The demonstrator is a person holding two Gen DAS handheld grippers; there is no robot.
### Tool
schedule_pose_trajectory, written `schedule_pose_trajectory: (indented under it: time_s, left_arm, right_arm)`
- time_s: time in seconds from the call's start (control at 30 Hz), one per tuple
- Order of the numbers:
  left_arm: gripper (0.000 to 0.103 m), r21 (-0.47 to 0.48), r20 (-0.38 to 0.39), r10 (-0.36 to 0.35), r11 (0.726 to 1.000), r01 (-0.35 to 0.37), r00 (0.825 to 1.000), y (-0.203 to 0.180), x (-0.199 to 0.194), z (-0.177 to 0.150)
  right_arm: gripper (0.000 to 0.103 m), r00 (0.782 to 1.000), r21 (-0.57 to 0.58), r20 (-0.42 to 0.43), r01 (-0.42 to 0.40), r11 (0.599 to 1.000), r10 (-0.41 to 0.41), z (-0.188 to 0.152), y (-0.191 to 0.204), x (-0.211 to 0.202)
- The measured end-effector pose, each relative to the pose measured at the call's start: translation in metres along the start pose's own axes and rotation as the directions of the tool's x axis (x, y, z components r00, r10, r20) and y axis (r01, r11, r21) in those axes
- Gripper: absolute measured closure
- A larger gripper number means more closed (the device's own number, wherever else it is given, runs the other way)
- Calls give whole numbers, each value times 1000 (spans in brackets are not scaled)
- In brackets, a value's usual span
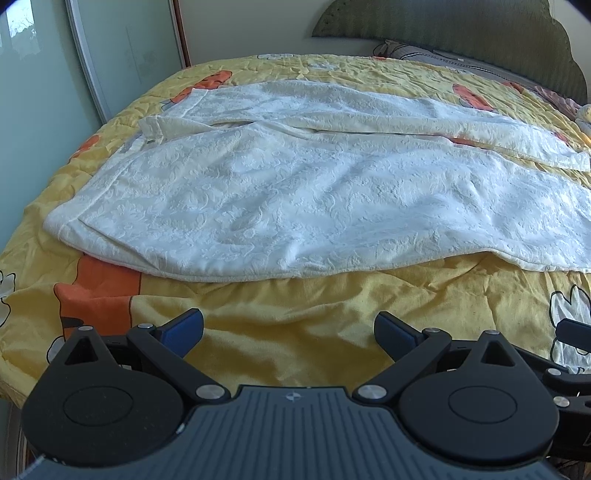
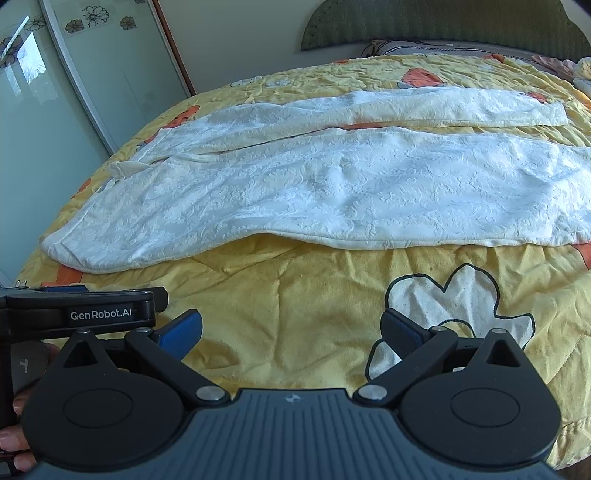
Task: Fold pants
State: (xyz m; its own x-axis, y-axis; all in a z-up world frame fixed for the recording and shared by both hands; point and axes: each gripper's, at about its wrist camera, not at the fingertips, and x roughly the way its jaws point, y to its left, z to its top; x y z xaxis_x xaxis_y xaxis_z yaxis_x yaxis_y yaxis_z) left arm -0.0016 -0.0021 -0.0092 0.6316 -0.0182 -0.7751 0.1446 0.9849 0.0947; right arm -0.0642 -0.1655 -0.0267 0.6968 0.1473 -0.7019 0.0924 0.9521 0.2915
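White textured pants (image 1: 295,192) lie spread flat across a yellow bedspread (image 1: 295,317), waist at the left, both legs running to the right. The near leg is wide; the far leg (image 1: 369,110) lies behind it with a gap between. In the right wrist view the same pants (image 2: 332,184) fill the middle. My left gripper (image 1: 289,330) hovers open over bare bedspread, short of the pants' near edge. My right gripper (image 2: 291,332) is open too, over the bedspread (image 2: 295,288) near a white cartoon print. Neither holds anything.
Sliding wardrobe doors (image 1: 74,74) stand close along the bed's left side. A green padded headboard (image 1: 443,29) and pillows (image 1: 424,51) are at the far right. The left gripper's body (image 2: 81,314) and a hand (image 2: 14,435) show at the right wrist view's left edge.
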Motion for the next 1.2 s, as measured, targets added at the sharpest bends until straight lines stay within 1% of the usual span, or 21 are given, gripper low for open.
schedule_pose_trajectory:
  time_s: [0.47,1.2]
  left_arm:
    - [3,-16,-8,-5,1000,5,1000,3,1,-1]
    - [3,-10,-17,3,1000,-3,1000,3,2,-1]
  right_arm:
    - [0,1000,-4,4,-7,1000,7,-1,1,0]
    - [0,1000,-16,13,-24,1000,24,0,1,0]
